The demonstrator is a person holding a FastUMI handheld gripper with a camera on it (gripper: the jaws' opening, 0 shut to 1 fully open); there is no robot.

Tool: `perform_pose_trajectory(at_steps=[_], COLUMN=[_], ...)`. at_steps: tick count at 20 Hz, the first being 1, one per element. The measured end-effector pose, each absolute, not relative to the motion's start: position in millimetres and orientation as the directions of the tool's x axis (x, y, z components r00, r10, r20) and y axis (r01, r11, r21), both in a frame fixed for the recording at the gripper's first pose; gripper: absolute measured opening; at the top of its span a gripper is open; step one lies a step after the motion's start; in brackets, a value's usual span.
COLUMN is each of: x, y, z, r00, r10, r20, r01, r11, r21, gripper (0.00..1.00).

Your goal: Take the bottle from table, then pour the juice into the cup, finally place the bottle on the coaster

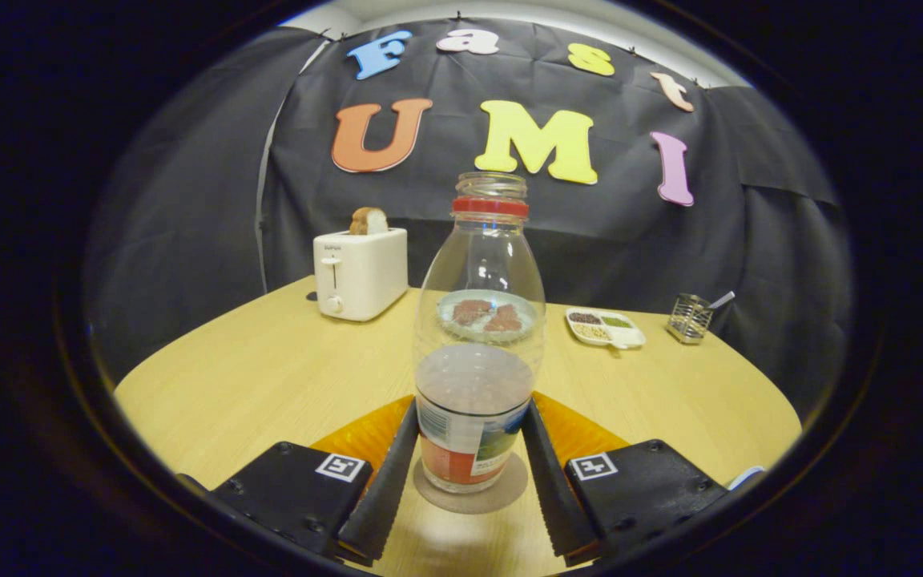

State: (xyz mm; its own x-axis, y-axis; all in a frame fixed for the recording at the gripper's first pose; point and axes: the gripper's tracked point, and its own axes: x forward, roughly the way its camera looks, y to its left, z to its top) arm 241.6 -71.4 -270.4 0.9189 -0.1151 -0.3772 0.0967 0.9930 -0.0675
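the clear plastic bottle [477, 336], round-shouldered with a red neck ring and no cap, stands upright on a thin round coaster [471, 490] on the pale wood-grain counter [253, 385]. the gripper [469, 449] has its ribbed fingers [385, 473] flanking the labelled base; whether they press it is unclear. at 11 o'clock a white toaster [360, 272] holds bread; at 1 o'clock sit a divided dish [606, 327] and wire holder [688, 318]. a plate shows blurred through the bottle. bare counter lies at 9 o'clock.

It was a staged booth set up like a kitchen: black cloth [189, 208] hung behind a wooden desk [269, 377] carrying a toaster [360, 274], a snack tray [604, 328] and a cutlery holder [687, 318].
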Motion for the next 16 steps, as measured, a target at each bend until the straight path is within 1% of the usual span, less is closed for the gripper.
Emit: perform_pose_trajectory(at_steps=[4, 7, 13, 16], x=[241.4, 243.2, 232.8, 220.4], y=[-77.0, -74.8, -72.8, -70.2], z=[-278.2, -275.0, -258.7, -248.1], r00=[0.907, 0.913, 0.93, 0.935], r10=[-0.129, -0.112, -0.085, -0.078], r20=[-0.401, -0.392, -0.358, -0.345], r01=[0.11, 0.095, 0.076, 0.069], r11=[0.991, 0.993, 0.996, 0.997], r21=[-0.072, -0.063, -0.04, -0.039], gripper=[0.81, 0.84, 1.0, 1.0])
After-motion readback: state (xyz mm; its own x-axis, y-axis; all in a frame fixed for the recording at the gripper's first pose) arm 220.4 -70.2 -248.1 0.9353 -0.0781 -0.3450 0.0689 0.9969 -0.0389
